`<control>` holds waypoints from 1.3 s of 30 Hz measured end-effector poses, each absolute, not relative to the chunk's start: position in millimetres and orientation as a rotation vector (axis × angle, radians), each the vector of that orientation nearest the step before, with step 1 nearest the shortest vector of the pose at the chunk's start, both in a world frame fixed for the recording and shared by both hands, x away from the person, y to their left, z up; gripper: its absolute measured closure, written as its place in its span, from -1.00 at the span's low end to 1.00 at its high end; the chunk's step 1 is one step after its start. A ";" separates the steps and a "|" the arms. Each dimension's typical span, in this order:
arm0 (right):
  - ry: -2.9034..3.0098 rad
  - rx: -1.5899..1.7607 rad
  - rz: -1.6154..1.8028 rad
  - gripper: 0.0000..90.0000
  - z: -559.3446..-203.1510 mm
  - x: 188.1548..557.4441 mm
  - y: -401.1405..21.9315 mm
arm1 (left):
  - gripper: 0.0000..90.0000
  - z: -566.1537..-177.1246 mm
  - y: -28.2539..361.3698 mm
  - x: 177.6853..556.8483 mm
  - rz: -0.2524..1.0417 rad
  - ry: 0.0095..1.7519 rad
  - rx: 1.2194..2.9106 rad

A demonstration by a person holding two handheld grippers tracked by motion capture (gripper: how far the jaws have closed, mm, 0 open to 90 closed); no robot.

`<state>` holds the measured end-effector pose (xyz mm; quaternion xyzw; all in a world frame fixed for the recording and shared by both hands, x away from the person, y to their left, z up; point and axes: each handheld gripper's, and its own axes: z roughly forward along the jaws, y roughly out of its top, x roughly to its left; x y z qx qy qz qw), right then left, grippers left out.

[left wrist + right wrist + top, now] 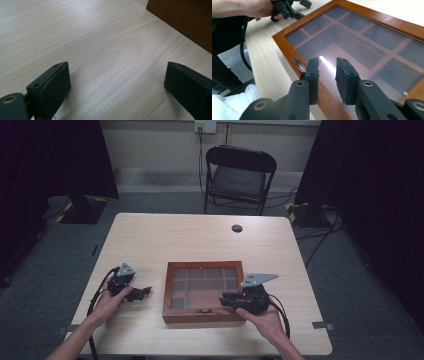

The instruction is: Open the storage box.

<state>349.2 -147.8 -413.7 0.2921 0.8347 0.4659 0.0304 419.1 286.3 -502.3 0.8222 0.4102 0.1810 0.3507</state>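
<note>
Nothing is done yet: the wooden box (pixel 203 291) sits shut, my right gripper (pixel 327 65), narrowly parted, hovers over its front clasp (pixel 299 64), my left gripper (pixel 141 293) spread wide beside it.

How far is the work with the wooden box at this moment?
Nothing looks done yet: the wooden box lies closed, its glass lid down and its clasp at the front. In hand: the right tongs hover over the lid's front edge near the clasp, slightly apart and holding nothing. The left tongs wait wide open above bare table beside the box. Any opening is left.
</note>
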 end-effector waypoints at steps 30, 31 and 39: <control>2.723 0.742 1.366 0.74 -441.0 348.3 -99.8 | -0.87 -502.4 286.2 419.5 0.463 1.060 2.129; 2.718 0.721 1.354 0.75 -440.5 347.6 -98.9 | -0.87 -502.4 286.3 419.5 0.464 1.060 2.129; 2.737 0.702 1.325 0.79 -437.4 347.3 -94.4 | -0.88 -502.4 286.1 419.5 0.459 1.065 2.128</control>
